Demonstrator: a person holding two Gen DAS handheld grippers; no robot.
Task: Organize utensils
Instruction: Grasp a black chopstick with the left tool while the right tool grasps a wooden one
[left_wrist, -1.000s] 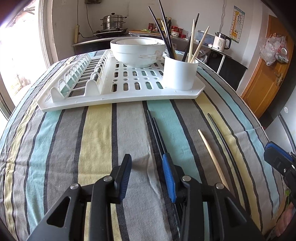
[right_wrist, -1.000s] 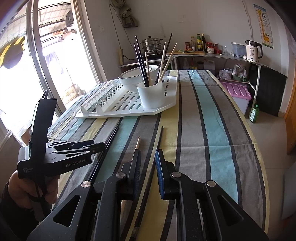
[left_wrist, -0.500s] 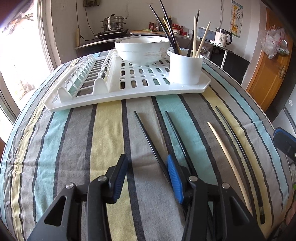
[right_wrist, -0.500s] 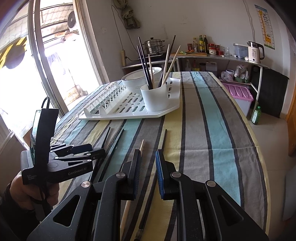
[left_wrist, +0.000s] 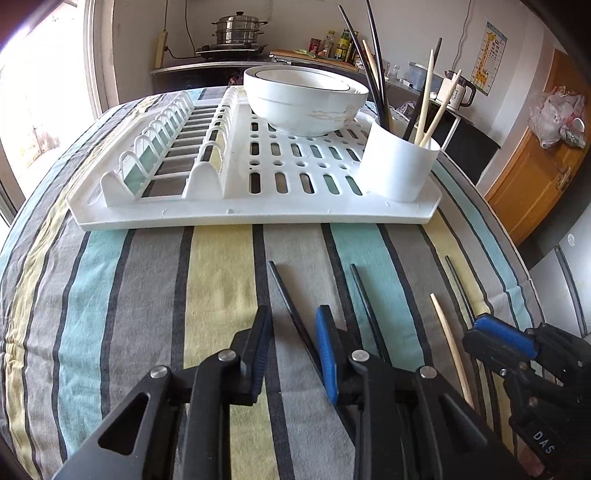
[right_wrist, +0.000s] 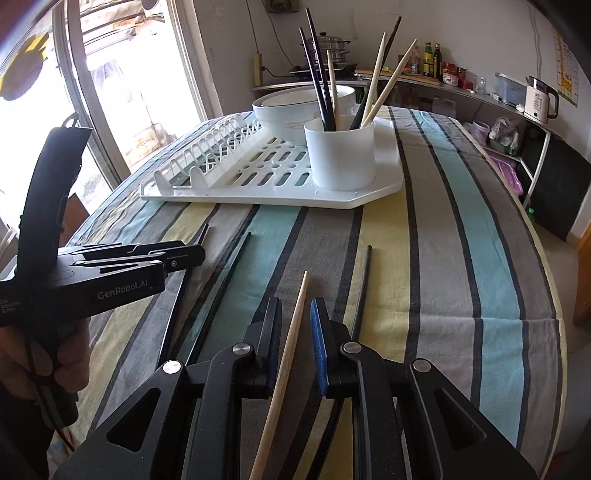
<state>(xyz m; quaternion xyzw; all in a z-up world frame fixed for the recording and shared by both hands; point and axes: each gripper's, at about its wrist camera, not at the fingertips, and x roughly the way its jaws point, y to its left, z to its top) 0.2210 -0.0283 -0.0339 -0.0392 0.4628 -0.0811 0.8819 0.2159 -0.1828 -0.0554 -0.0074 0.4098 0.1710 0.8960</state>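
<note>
Chopsticks on cloth: black one (left_wrist: 291, 314) btwn closing left jaws, wooden one (right_wrist: 286, 354) btwn narrow right jaws, untouched.

Left wrist view: black chopstick (left_wrist: 295, 325) runs under left gripper (left_wrist: 291, 350) toward the bottom of the frame; lower end hidden. Right gripper (left_wrist: 506, 341) cut off at the right edge. Right wrist view: wooden chopstick (right_wrist: 286, 363) leaves the bottom edge. Poster (left_wrist: 485, 57) print, upper right, too small to read.

Striped-cloth table (left_wrist: 110, 314) under white drying rack (left_wrist: 229, 210) and four loose chopsticks (left_wrist: 291, 310).
</note>
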